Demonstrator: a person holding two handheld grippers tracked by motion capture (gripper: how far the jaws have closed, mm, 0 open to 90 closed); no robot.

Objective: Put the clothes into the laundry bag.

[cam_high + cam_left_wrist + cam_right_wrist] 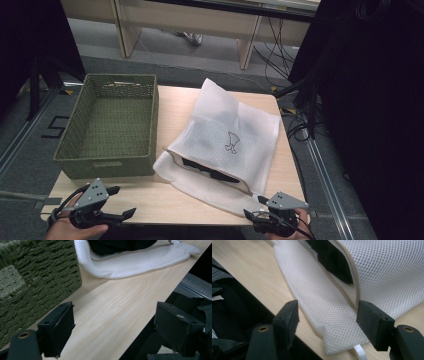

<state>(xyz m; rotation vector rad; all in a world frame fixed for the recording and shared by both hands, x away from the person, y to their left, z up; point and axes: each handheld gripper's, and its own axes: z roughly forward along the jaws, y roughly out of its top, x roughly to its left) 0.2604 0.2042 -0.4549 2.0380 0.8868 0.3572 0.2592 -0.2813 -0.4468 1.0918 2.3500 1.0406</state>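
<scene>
A white mesh bag [235, 135] lies on the right half of the wooden table [165, 200], its mouth toward the front edge. Dark cloth [210, 172] shows inside the mouth. At the front left corner my left gripper [125, 201] is open over bare wood, beside the green woven basket [107, 167]. My right gripper [254, 206] is open at the front right, just short of the bag's near corner. In the right gripper view the mesh bag [317, 297] lies ahead between the jaws of my right gripper [328, 320], and the pads stand apart from it.
The basket [37, 277] is empty and fills the table's left half. In the left gripper view, bare table [120, 305] runs from my left gripper [113, 327] to the mesh bag [140, 262]. Desk legs, cables and dark curtains stand beyond the table.
</scene>
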